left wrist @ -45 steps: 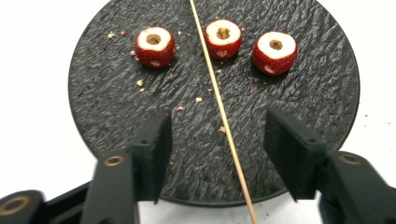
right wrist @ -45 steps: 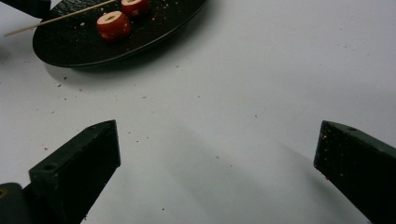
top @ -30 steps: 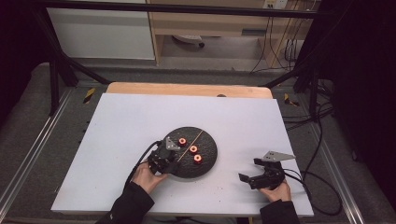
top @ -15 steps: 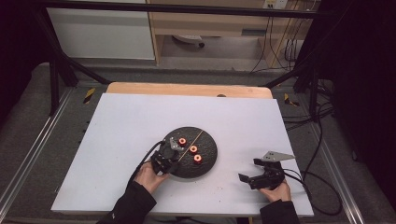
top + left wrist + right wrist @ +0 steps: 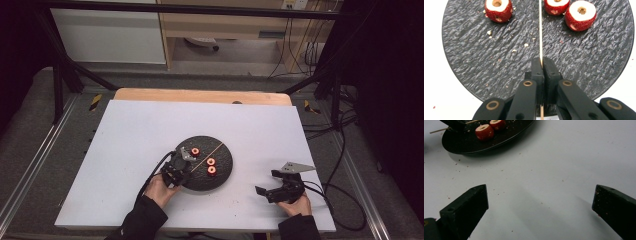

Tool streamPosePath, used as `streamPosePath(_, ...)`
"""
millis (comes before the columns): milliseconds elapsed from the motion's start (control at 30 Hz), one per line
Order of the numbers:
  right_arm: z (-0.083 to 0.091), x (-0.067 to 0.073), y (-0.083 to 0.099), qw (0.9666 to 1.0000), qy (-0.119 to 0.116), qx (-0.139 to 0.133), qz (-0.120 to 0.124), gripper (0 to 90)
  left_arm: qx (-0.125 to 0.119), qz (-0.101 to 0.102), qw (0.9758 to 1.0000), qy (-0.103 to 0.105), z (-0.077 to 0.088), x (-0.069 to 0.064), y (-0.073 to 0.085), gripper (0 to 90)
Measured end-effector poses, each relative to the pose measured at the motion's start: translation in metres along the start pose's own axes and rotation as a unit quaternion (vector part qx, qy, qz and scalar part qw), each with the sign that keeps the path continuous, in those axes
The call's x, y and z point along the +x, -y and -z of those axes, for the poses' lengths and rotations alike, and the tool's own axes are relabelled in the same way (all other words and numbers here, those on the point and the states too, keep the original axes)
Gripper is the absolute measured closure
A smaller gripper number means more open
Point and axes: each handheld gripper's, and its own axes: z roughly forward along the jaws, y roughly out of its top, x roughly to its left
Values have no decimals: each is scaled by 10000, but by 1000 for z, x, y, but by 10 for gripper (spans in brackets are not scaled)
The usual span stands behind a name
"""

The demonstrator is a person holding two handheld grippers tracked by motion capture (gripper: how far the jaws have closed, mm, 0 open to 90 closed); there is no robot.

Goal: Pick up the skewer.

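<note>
The left gripper [image 5: 540,61] had just been closing, and its fingers [image 5: 536,72] were now pinched on a thin wooden skewer [image 5: 540,30] that ran straight up the middle of the left gripper view, lying across a round black plate [image 5: 474,57] at the centre of the bench [image 5: 130,135] in the high view. The likeliest trouble lay in that grip: the skewer was a slender, smooth, pale stick held near 1 end, so it could pivot or slide between the flat black pads once lifted, and its long free end could droop or swing wide of its mark. Too hard a squeeze could snap or bow it. The 3 fruit pieces were short red cylinders with cream-white cut faces and a small cored hole in each, 1 at the upper left [image 5: 498,8] and 2 at the upper right [image 5: 580,15] of the left gripper view; they looked soft and moist, so a skewer tip arriving off-centre would probably roll or push a piece across the plate rather than pierce it. The plate's surface was rough and rippled like slate, matte, dotted with pale crumbs, which might give the pieces some hold. The right gripper [image 5: 280,187] rested on the white bench at the lower right of the high view, its fingers [image 5: 467,207] spread wide and holding nothing.
</note>
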Motion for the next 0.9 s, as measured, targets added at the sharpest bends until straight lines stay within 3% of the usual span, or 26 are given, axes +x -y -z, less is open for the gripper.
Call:
streamPosePath(500, 0, 0, 0, 10000, 17, -11, 4, 10, -457, -26, 9988, 183, 23, 13, 15, 880)
streamPosePath(767, 0, 1, 0, 10000, 27, -4, -2, 10, -792, -124, 9963, 303, 32, 19, 32, 880)
streamPosePath(900, 0, 1, 0, 10000, 21, -14, -16, 9, -942, -66, 9949, 348, 35, 23, 43, 879)
